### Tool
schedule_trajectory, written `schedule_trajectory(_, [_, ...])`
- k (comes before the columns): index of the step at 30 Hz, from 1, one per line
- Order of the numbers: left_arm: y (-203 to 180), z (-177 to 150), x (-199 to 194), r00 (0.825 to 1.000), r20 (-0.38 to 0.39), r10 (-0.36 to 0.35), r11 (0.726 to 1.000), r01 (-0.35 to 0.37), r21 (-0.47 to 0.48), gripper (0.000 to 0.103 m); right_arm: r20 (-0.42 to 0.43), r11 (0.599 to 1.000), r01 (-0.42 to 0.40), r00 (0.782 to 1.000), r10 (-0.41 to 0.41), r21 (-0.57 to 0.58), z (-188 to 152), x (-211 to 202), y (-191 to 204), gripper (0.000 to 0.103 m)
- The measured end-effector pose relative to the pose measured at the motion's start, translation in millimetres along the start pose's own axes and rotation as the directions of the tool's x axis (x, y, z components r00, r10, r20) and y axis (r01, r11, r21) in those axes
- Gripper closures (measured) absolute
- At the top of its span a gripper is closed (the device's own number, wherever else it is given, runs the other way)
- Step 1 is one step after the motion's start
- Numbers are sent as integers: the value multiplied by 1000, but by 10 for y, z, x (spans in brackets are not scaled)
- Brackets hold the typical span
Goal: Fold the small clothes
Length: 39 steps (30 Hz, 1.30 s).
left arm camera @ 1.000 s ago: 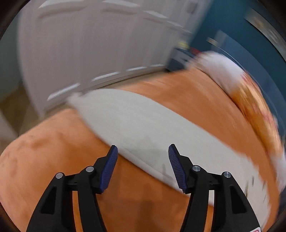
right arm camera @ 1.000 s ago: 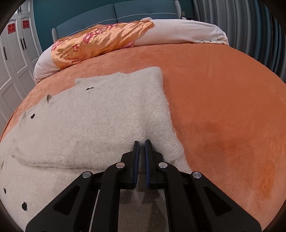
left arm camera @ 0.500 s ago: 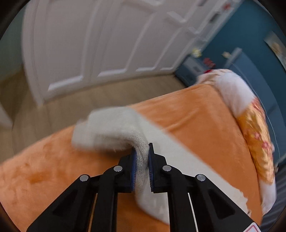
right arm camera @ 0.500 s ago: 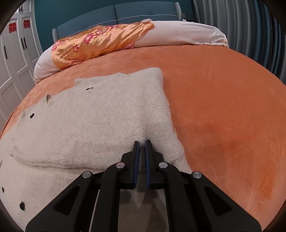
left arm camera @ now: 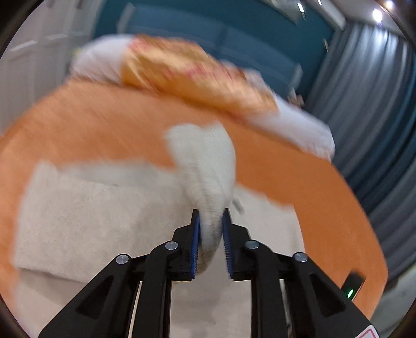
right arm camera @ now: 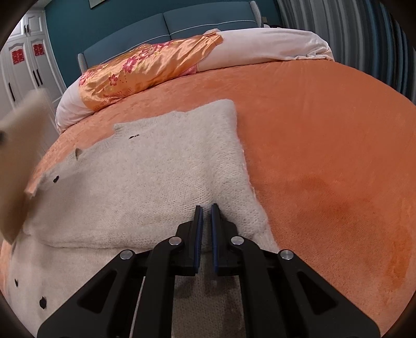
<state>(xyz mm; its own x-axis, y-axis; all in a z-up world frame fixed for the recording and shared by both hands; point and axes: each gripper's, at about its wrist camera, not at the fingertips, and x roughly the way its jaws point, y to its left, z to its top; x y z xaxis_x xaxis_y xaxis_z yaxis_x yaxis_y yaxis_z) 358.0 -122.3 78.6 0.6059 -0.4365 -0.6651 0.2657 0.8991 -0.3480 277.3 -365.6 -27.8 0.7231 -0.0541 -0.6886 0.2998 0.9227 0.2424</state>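
A cream knitted cardigan (right arm camera: 145, 176) with dark buttons lies spread on the orange bed cover (right arm camera: 325, 156). My left gripper (left arm camera: 210, 215) is shut on a bunched sleeve (left arm camera: 208, 169) of the cardigan and holds it up over the garment's body (left arm camera: 91, 208); this view is blurred. The lifted sleeve shows as a cream blur at the left edge of the right wrist view (right arm camera: 18, 161). My right gripper (right arm camera: 205, 208) is shut, its tips down on the cardigan near the right edge. Whether it pinches fabric is hidden.
An orange floral satin pillow (right arm camera: 145, 70) and a white duvet (right arm camera: 273, 44) lie at the head of the bed, before a blue headboard (right arm camera: 182, 23). White wardrobe doors (right arm camera: 23, 59) stand to the left, grey curtains (right arm camera: 364, 33) to the right.
My left gripper closed on the sleeve at the bed's edge, lifted it and swung round to face the headboard, carrying the sleeve over the cardigan. My right gripper stayed put.
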Motion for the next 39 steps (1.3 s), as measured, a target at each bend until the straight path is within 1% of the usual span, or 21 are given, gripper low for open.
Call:
schedule_trajectory(2, [-171,-311,217,999,-53,1,1000,-1,-3,72,1,1000,-16,1000,16,14,2,1,-32,99])
schedule_trajectory(4, [-144,-605,318,995,-95,-27,997,20,-74,66,3,999,-34,999,34,28,1,-1,-66,99])
schedule_trajectory(7, [102,-729,166,996,-70,-61,984,48,-172,62,6,996,-66,998,66,55,5,-3,-121,99])
schedule_trajectory(12, [798,-637,-334,997,30,64,961,-54,-271,49,0,989,-113,994,114,94,42,-21,-186,98])
schedule_trajectory(15, [1256,-586,-525,989,17,146,930,-132,-343,49,-7,977,-155,987,158,145,82,-77,-251,96])
schedule_trajectory(16, [1418,-597,-609,987,12,161,916,-145,-375,49,-11,972,-165,985,169,165,110,-110,-270,90])
schedule_trajectory(18, [1733,-609,-779,983,11,183,885,-160,-438,49,10,959,-204,979,206,198,177,-241,-258,67])
schedule_trajectory(19, [1858,-610,-832,981,10,195,872,-169,-459,49,31,955,-218,976,216,202,203,-307,-229,46])
schedule_trajectory(20, [1969,-609,-876,979,9,203,861,-174,-478,49,49,954,-228,974,223,193,245,-372,-172,35])
schedule_trajectory(22, [2151,-655,-964,981,4,192,838,-162,-522,48,20,956,-244,970,244,160,322,-348,-45,31])
schedule_trajectory(26, [2314,-655,-926,993,-4,119,791,-97,-604,46,-114,963,-219,965,238,158,392,5,183,31])
schedule_trajectory(27, [2320,-649,-841,995,-21,99,780,-91,-620,46,-168,969,-195,961,219,149,386,131,257,36])
schedule_trajectory(29, [2335,-627,-763,996,-39,82,765,-88,-638,49,-219,984,-159,960,174,85,416,234,445,77])
schedule_trajectory(30, [2310,-587,-751,995,-36,97,772,-98,-628,58,-211,983,-169,961,179,66,462,196,502,97])
schedule_trajectory(31, [2275,-548,-765,992,-31,119,784,-113,-610,67,-181,975,-212,958,220,62,544,102,561,96])
schedule_trajectory(32, [2225,-482,-781,988,-23,156,804,-140,-578,81,-67,954,-291,953,295,65,684,-178,617,96])
schedule_trajectory(33, [2147,-406,-826,980,2,199,836,-169,-522,87,-2,942,-332,943,333,54,770,-369,647,96])
schedule_trajectory(35, [2070,-336,-857,968,24,249,865,-211,-456,89,105,931,-365,927,361,18,827,-657,653,96])
schedule_trajectory(36, [2070,-339,-833,966,18,259,869,-225,-442,89,124,940,-342,933,339,5,791,-675,618,96])
schedule_trajectory(37, [2089,-367,-782,965,-2,261,869,-236,-434,89,103,954,-301,949,299,-2,734,-585,575,96])
schedule_trajectory(39, [2154,-485,-645,961,-56,272,861,-270,-430,91,-93,984,-177,980,178,18,476,-20,400,96])
